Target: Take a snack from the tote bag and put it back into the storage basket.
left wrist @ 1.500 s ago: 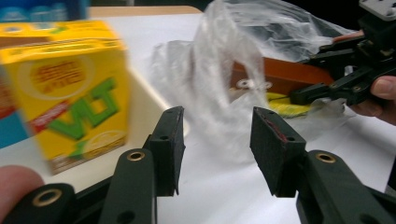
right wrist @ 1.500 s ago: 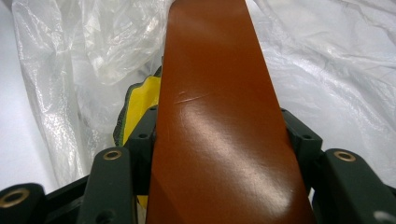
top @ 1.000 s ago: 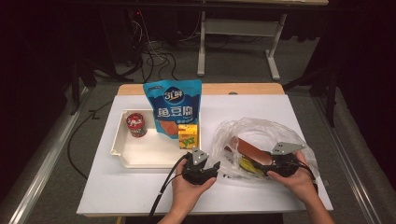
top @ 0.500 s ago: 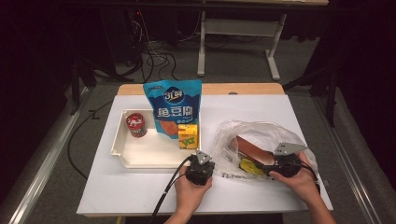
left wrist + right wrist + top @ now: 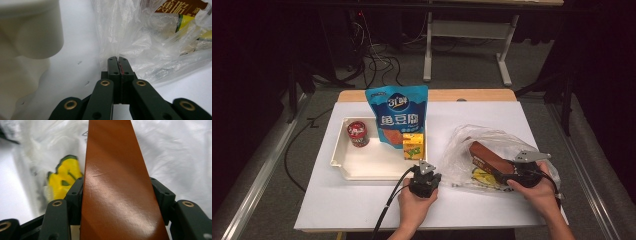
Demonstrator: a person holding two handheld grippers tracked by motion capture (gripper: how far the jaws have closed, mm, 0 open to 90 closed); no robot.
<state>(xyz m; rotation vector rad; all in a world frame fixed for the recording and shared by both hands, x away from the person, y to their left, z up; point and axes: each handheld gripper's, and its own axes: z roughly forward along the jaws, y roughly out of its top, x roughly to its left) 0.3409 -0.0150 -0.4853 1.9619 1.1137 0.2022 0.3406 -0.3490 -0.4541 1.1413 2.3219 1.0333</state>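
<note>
from the left gripper view i see my left gripper [image 5: 117, 60] with its fingers pressed fully together on a pinch of the clear plastic bag [image 5: 140, 37], the crinkled film bunching up right at the tips; the high view only gives me the gripper's black body [image 5: 424, 181] in my hand near the bag's left edge. beside it in that close view, the rounded cream corner of the tray [image 5: 32, 30] looms, smooth and matte, cut off at the frame.

my right gripper [image 5: 117, 185] has its fingers part-way open and clamped on the sides of a glossy brown box [image 5: 117, 182], long and flat, with a faint scratch on its face; its far end runs out of frame. from above, that box [image 5: 490, 158] lies slanted inside the bag [image 5: 472, 145] on the white surface [image 5: 362, 210]. a yellow and green packet [image 5: 62, 178] sits blurred behind the film, print unreadable.

farther off, the high view shows the tray [image 5: 343, 165] holding a red can [image 5: 357, 134], a small yellow carton [image 5: 413, 146] and an upright blue snack pouch [image 5: 398, 112].
</note>
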